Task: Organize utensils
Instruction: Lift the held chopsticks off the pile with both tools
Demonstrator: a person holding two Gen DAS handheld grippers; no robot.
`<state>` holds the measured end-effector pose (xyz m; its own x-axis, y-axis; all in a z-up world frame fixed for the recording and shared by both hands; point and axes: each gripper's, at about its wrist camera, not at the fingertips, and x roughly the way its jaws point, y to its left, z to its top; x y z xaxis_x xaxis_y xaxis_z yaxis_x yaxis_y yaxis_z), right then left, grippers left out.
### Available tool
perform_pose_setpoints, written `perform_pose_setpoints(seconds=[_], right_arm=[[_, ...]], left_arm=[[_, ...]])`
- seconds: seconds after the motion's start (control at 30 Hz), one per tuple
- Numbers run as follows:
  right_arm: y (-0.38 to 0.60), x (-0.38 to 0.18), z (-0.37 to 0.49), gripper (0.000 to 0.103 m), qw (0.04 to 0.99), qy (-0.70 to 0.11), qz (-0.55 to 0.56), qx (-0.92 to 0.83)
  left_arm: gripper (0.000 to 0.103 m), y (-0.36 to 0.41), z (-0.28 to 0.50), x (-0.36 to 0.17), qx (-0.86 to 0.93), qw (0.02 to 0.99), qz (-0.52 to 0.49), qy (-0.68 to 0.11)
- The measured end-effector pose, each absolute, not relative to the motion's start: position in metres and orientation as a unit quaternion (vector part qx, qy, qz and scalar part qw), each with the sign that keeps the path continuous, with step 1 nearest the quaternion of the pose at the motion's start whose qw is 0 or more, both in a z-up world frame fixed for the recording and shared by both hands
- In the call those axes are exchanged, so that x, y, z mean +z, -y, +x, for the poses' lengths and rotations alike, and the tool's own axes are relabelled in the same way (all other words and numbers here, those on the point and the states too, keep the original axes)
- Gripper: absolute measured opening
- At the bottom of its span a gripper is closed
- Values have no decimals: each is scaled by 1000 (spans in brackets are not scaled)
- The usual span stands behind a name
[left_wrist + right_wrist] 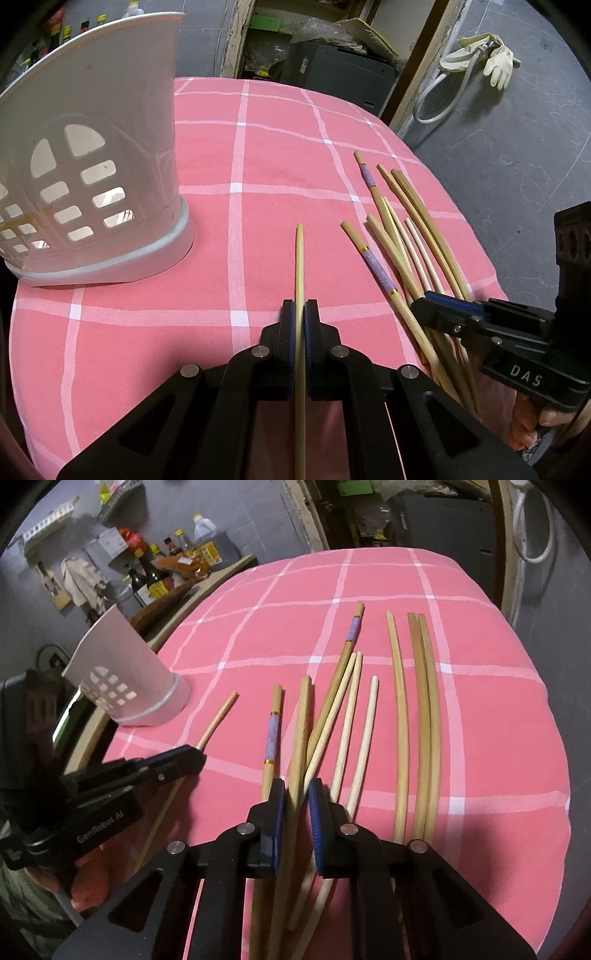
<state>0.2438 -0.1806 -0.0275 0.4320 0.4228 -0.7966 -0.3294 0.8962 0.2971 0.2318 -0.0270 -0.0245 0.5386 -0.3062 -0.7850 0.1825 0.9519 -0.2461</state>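
A: Bamboo chopstick, pale and thin, pinched tight in left gripper, above the pink checked cloth.
B: Right gripper?
A: Jaws narrow around a thicker tan stick; contact on both pads unclear. Loose sticks fan alongside on the cloth.
B: Holder?
A: White perforated plastic holder, upright, left.

The chopsticks' near ends hide beneath the right claw.

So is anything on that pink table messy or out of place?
Yes: the chopsticks lie loose and fanned out on the tablecloth, some crossing, instead of standing in the white holder. The left gripper pinches one; nothing looks broken.
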Motion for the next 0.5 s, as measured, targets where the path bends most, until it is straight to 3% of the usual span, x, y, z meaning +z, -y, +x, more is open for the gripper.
perform_pose_setpoints(seconds=[0.17, 0.5], right_arm=[[174, -25, 241, 9, 848, -480, 7, 224], [196, -2, 225, 5, 874, -411, 102, 239]], left_arm=[[3, 28, 231, -26, -140, 875, -64, -460], [3, 19, 214, -5, -174, 894, -86, -404]])
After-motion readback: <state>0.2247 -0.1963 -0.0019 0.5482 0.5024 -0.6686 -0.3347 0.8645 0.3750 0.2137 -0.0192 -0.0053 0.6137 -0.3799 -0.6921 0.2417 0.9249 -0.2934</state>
